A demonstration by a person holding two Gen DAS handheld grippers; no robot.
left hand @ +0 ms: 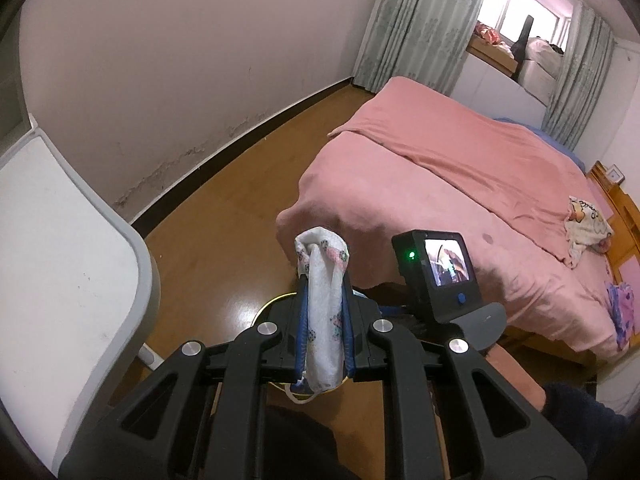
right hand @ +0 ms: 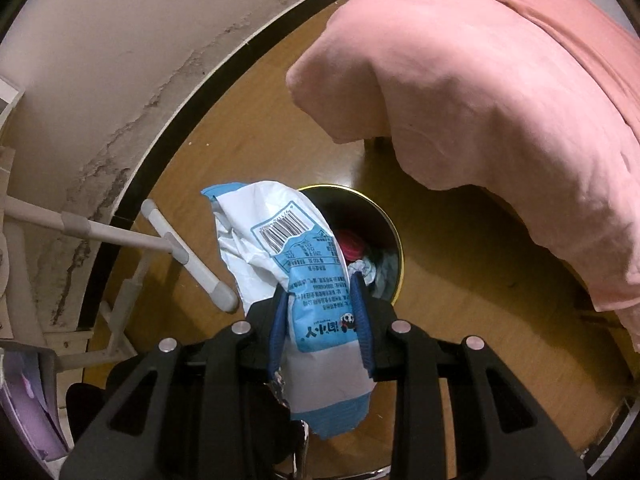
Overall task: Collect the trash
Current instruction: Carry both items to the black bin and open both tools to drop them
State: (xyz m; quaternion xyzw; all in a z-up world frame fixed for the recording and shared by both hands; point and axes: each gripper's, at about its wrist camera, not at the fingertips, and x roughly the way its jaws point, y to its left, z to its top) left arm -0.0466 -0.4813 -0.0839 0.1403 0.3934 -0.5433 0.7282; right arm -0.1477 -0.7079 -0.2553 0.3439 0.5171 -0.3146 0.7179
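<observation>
Jaws pinch both loads, the left gripper (left hand: 324,308) a printed face mask (left hand: 322,312) and the right gripper (right hand: 322,312) a blue-and-white snack bag (right hand: 292,276), so centre each over the gold-rimmed bin (right hand: 394,236) on the floor below before letting go.

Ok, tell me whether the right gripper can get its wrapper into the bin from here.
Probably yes. The right gripper is shut on the blue and white wrapper, which hangs over the open bin on the floor. Nothing lies between them, and the bin is only part full.
</observation>
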